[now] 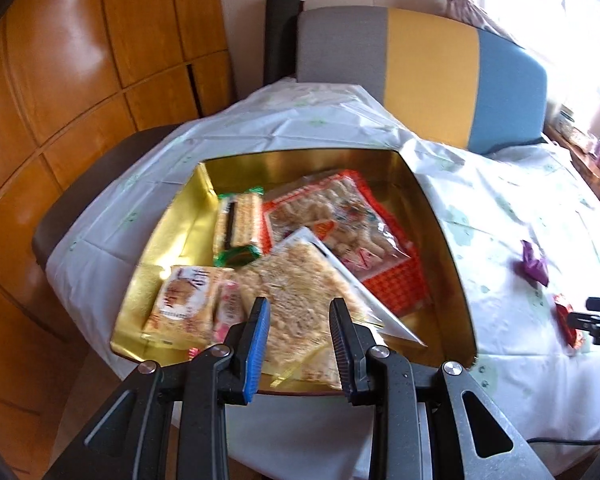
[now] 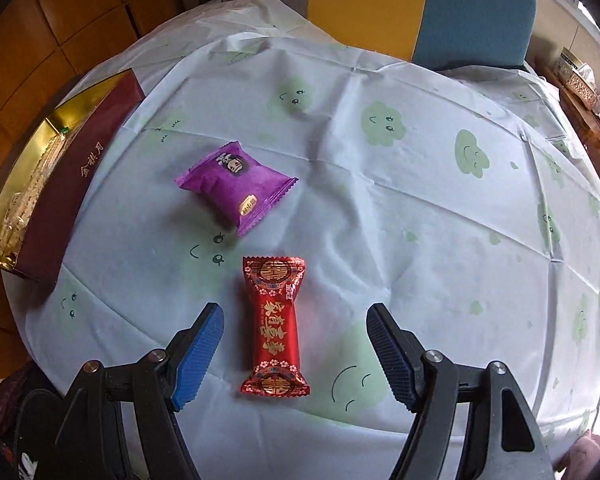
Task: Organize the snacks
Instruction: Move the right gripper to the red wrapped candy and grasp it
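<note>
A gold-lined box (image 1: 440,216) sits on the table and holds several snack packs: a flat pale cracker bag (image 1: 300,292), a red-checked bag (image 1: 352,224), a green-ended roll (image 1: 238,224) and a small beige pack (image 1: 188,300). My left gripper (image 1: 300,312) hovers open and empty over the box's near side. A red candy pack (image 2: 276,324) lies on the tablecloth between the open fingers of my right gripper (image 2: 294,316). A purple snack pack (image 2: 238,184) lies just beyond it. The box shows at the left in the right wrist view (image 2: 72,184).
The table wears a pale cloth with green smiley prints (image 2: 420,200). A grey, yellow and blue chair back (image 1: 428,76) stands behind the table. Wooden cabinets (image 1: 60,80) are at the left. A cluttered shelf (image 2: 580,80) is at the right.
</note>
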Demonstrator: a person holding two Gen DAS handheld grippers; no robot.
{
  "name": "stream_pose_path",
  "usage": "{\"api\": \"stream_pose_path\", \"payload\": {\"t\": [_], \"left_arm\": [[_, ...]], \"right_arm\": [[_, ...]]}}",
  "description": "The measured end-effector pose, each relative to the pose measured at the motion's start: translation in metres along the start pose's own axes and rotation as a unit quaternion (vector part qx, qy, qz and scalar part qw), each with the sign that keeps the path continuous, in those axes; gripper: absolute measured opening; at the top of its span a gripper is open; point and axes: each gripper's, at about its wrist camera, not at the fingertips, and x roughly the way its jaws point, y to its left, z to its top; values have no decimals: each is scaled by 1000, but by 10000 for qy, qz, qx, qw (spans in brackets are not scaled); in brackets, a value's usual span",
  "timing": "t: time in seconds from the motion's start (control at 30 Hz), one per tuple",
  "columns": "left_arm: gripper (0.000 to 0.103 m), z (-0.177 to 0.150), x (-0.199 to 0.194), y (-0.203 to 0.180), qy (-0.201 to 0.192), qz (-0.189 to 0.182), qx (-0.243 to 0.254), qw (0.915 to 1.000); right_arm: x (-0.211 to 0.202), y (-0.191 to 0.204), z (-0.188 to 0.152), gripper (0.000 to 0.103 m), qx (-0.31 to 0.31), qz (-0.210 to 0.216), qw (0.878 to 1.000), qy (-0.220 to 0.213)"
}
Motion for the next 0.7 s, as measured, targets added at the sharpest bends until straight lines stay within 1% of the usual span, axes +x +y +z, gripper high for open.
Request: {"api": "stream_pose_path", "payload": {"t": [0.07,0.1,0.17,0.2,0.3,0.33,0.37,0.4,0.47,0.5,0.53,0.6,0.7], "left_arm": [[31,0,2,-7,50,-50,90,9999],[31,1,2,-11,44,-78,119,9999],[31,3,0,-17,6,-197,161,9997],[31,4,-1,-22,-24,-263,195,9995],[34,8,-2,-38,17,-411,417,9983],[34,10,-3,-46,7,-505,474,9976],[37,12,-4,-53,4,-607,519,9968],[38,14,-5,-60,15,-689,571,9960],[38,19,-4,-81,78,-883,732,9934],[38,21,-2,-93,145,-1054,845,9907],[39,24,0,-107,214,-1238,994,9871],[39,29,7,-132,302,-1377,1213,9826],[40,35,20,-166,526,-1680,1479,9732]], "right_arm": [[5,4,1,65,-70,71,9999,96],[8,7,0,55,-162,72,9997,148],[14,13,-3,42,-351,-1,9992,202],[16,16,-4,23,-434,-57,9988,214],[15,19,-6,22,-532,-290,9980,156],[13,15,-5,22,-457,-438,9979,120],[10,9,-4,22,-315,-523,9981,70],[7,1,-3,22,-148,-519,9985,42],[8,-13,-3,22,148,-701,9973,150],[12,-19,-4,22,267,-789,9960,322],[16,-24,-6,23,391,-772,9951,485],[13,-30,-6,24,534,-638,9954,479],[14,-35,-5,24,657,-562,9948,538]]}}
